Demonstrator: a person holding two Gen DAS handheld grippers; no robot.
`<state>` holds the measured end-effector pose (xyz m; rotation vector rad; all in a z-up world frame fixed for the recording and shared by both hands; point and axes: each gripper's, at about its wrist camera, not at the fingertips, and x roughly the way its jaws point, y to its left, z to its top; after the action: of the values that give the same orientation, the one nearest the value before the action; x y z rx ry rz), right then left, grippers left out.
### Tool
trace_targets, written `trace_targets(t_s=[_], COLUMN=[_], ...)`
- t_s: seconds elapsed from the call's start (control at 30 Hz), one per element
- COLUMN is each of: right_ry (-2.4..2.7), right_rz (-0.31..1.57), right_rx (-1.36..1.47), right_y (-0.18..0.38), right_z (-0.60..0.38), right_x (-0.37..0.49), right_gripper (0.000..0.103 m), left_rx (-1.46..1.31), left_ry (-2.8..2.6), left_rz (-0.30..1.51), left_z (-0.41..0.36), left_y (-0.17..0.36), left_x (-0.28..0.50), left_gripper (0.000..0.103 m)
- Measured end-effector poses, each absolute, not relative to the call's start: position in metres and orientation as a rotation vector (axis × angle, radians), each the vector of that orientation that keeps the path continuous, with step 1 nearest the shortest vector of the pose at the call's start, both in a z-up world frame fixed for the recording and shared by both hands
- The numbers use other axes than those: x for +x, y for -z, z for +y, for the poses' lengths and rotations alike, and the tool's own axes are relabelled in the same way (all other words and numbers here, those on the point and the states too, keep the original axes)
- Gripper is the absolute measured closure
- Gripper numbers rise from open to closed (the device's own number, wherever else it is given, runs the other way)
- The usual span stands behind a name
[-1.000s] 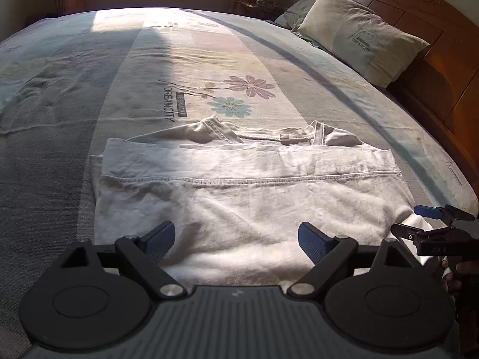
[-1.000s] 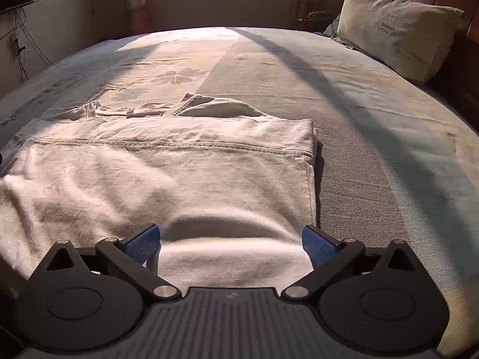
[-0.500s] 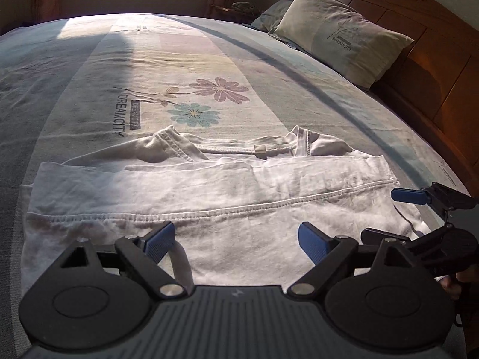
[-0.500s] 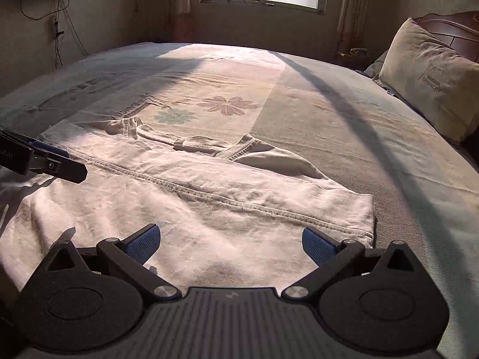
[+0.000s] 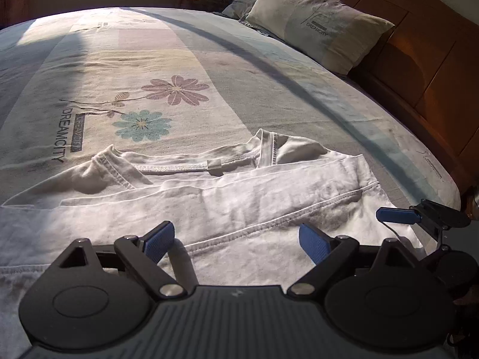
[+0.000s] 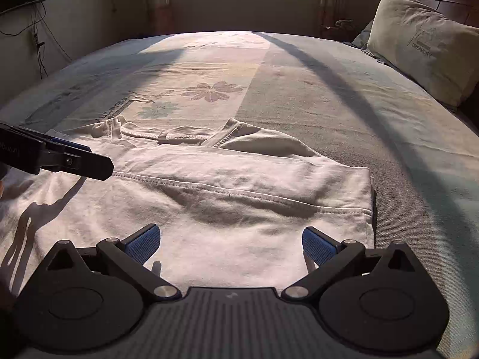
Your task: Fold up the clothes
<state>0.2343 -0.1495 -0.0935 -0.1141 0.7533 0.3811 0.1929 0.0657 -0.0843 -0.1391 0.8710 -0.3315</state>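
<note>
Sunlit bedding (image 5: 185,59) with a flower print spreads across the bed, a pillow (image 5: 317,21) at two o'clock against the wooden headboard (image 5: 425,59). On it lies the white T-shirt (image 5: 254,203), partly folded, with its hem doubled up toward the collar at twelve o'clock. The left gripper (image 5: 236,237) hangs over the near cloth, jaws spread wide and empty. The right gripper (image 6: 230,240) is likewise wide open with nothing between its pads.

Likely risks: pinching only the top layer, so the fold slides apart on lifting; or the two grippers, close together at three o'clock in the left view, colliding.
</note>
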Motion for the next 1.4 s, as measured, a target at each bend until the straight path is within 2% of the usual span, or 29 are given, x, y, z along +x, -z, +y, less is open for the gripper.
trace_targets(t_s=[0.17,0.33,0.6,0.77,0.9,1.0,1.23,1.4], right_ry=[-0.392,-0.351,-0.379,-0.402,-0.404,-0.362,-0.53,-0.603], right_rz=[0.731,0.787,0.691,0.626,0.644,0.739,0.619,0.701], right_rx=[-0.186,-0.146,-0.107,-0.086,-0.062,-0.051,0.032,-0.012], right_y=[0.089,0.103,0.079,0.069,0.074,0.1,0.067,0.083], right_z=[-0.156,-0.177,-0.183,-0.175,-0.163,-0.163,-0.158,-0.121], right_x=[0.204,0.199,0.186,0.221,0.272,0.304,0.304,0.347], right_gripper=[0.0,0.0,0.0,0.0,0.0,0.0,0.0,0.0], left_rx=[-0.151,-0.102,-0.105,-0.03,-0.021,-0.026,-0.037,-0.069], left_ry=[0.27,0.27,0.131,0.086,0.078,0.096,0.094,0.082], left_rz=[0.881,0.906,0.968,0.923,0.89,0.885,0.876,0.88], left_z=[0.067,0.067,0.095,0.096,0.096,0.096,0.101,0.111], left_y=[0.073,0.064,0.06,0.035,0.024,0.028,0.036,0.042], left_x=[0.197,0.16,0.097,0.078,0.07,0.068,0.075,0.078], left_gripper=[0.013,0.013,0.013,0.012,0.012,0.012,0.012,0.012])
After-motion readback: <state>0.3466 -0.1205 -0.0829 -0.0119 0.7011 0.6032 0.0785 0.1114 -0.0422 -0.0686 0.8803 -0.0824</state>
